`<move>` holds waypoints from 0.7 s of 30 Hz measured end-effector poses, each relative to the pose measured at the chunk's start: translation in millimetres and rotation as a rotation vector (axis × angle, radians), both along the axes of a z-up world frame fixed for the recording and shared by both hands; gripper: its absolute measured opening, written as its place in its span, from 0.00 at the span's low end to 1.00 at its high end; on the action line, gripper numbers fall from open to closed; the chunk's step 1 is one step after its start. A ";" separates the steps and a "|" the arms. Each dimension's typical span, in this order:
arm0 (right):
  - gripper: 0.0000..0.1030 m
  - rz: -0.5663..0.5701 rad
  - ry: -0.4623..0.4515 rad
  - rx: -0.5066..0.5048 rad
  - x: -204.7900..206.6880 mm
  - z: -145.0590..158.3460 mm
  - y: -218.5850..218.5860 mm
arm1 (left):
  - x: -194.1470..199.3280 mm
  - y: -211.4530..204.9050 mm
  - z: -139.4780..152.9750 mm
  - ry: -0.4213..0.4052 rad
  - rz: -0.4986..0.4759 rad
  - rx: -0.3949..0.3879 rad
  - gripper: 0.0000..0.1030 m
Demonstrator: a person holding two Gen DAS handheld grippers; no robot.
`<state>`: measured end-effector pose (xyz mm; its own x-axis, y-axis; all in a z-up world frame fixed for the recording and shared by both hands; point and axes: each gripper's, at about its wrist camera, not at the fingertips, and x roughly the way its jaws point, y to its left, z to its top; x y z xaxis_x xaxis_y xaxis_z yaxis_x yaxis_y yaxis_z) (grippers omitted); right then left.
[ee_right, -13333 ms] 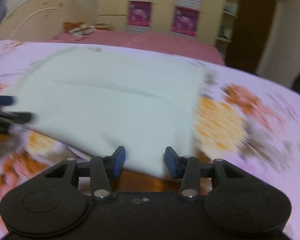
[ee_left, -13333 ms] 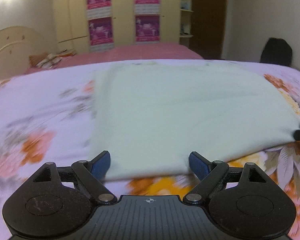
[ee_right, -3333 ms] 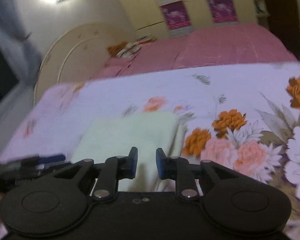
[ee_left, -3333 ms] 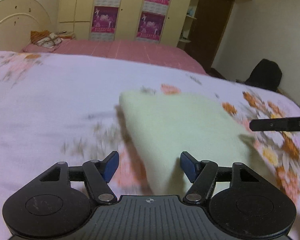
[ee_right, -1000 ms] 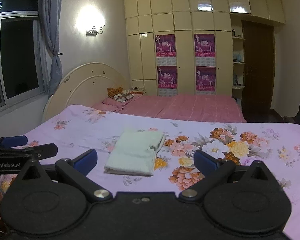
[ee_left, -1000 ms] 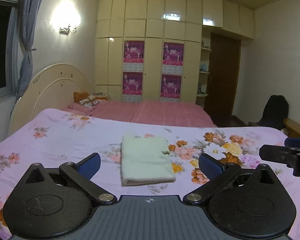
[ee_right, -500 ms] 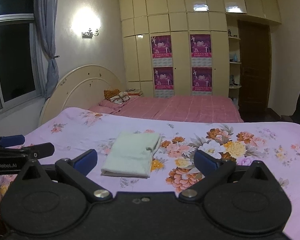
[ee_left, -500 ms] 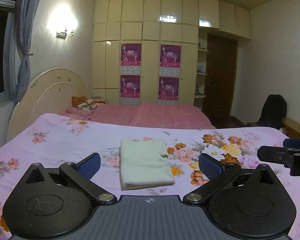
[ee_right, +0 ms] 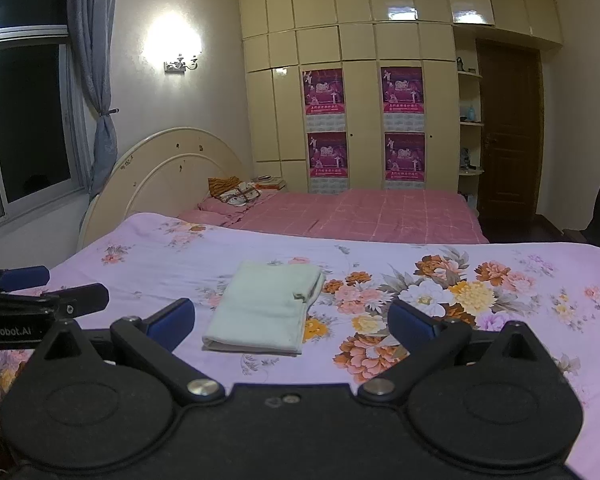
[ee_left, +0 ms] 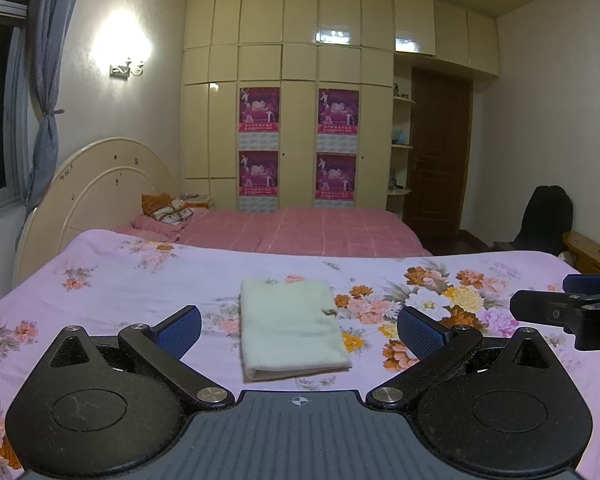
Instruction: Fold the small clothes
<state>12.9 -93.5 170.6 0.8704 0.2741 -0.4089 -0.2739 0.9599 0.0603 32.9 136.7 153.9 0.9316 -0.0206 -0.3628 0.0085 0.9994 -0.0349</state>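
Folded pale-green cloth [ee_left: 290, 326] lies flat on the floral bedspread [ee_left: 120, 284], both grippers raised clear of it.

Left gripper [ee_left: 299, 326]: fingers spread wide, grasping nothing; the cloth shows in the gap between its blue pads [ee_left: 180, 328], well apart from them. Right gripper [ee_right: 291, 318]: fingers likewise released and empty, cloth at its 12 o'clock. Cloth's near folded edge shows stacked layers; a small tag or loose corner sits on its edge at 3 o'clock, too small to tell which. Bare bedspread rings the cloth on every side, widest toward 3 o'clock. Beyond, at 12 o'clock, a pink checked bed [ee_left: 300, 228] and a wardrobe [ee_left: 292, 128] with magenta posters. Each gripper's tip enters the other's view, cut off at the frame edge. Bedspread's near edge hidden under the gripper bodies.
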 end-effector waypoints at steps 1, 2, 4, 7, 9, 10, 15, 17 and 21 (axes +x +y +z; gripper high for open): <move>0.99 0.000 0.000 0.001 0.0 0.0 0.2 | 0.0 0.3 0.0 0.000 0.000 0.002 1.00; 0.99 0.000 0.000 0.001 0.0 0.1 0.3 | -0.2 0.4 0.2 -0.001 0.001 0.003 1.00; 0.99 0.000 -0.001 0.002 0.4 0.3 0.2 | -0.4 0.8 0.3 0.000 0.001 0.005 1.00; 0.99 0.001 0.000 0.003 0.7 0.2 0.5 | 1.2 0.1 0.1 0.001 0.001 0.006 1.00; 0.99 -0.001 -0.001 0.000 0.5 0.2 0.0 | 1.1 0.2 0.0 0.001 0.000 0.007 1.00; 0.99 -0.002 0.001 0.000 1.3 0.4 0.2 | 1.0 0.2 0.0 0.000 0.000 0.008 1.00; 0.99 -0.003 0.005 0.001 3.7 0.9 0.8 | 1.4 -0.4 0.0 0.001 0.000 0.006 1.00; 0.99 -0.004 0.005 0.001 5.0 0.6 0.2 | 1.6 -0.3 0.0 0.001 0.000 0.006 1.00; 0.99 -0.006 0.007 0.001 5.6 0.3 -0.2 | 2.5 0.5 0.5 -0.001 -0.001 0.010 1.00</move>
<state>18.5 -93.7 170.9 0.8692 0.2697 -0.4143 -0.2681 0.9613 0.0635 35.4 137.2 154.4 0.9320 -0.0183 -0.3620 0.0098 0.9996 -0.0251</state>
